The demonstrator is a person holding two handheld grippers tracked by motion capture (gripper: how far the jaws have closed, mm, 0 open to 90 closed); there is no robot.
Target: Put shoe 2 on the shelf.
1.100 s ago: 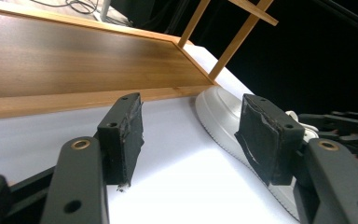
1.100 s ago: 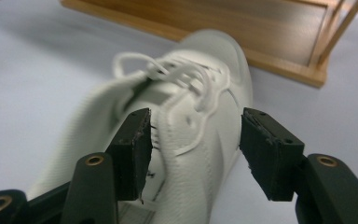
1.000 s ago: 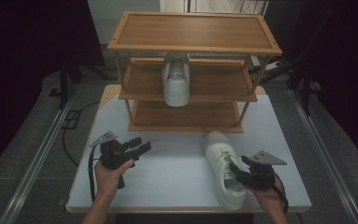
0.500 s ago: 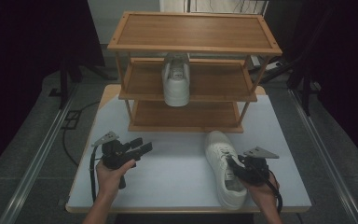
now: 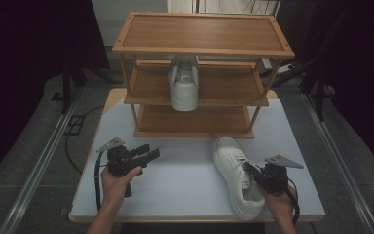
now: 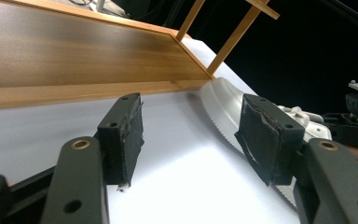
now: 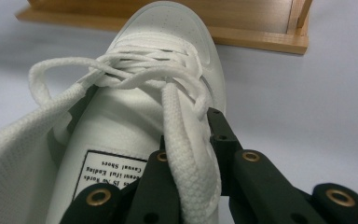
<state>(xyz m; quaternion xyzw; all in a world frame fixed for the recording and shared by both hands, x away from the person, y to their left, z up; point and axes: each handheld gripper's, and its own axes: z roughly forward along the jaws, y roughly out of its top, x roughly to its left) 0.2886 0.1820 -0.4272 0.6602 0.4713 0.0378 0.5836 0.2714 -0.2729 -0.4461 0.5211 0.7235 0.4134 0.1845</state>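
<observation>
Cable (image 5: 97, 183) loops down at the lower left of the high view, beside the hand (image 5: 117, 181) that holds the left tool (image 5: 148, 153) just above the white bench (image 5: 185, 175). Its jaws point toward the right of the frame and stand well apart, with nothing between them; in the left gripper view the two black pads (image 6: 126, 135) frame bare bench surface, with the bottom board of the rack across the upper left and the sole edge of a shoe at the right.

At the middle of the high view stands a wooden three-tier shoe rack (image 5: 202, 34), at the far side of the bench. One white sneaker (image 5: 184, 83) sits on its middle shelf, with one end jutting over the front edge.

Lower right of centre, a second white sneaker (image 5: 236, 175) lies on the bench in front of the rack, toe toward it. The right tool (image 5: 251, 170), held by the other hand (image 5: 280, 202) at the bottom right, reaches into the shoe's opening. In the right gripper view its jaws are closed on the tongue and a white lace (image 7: 186, 154), with a printed label (image 7: 114, 170) showing on the tongue's underside at the lower left.
</observation>
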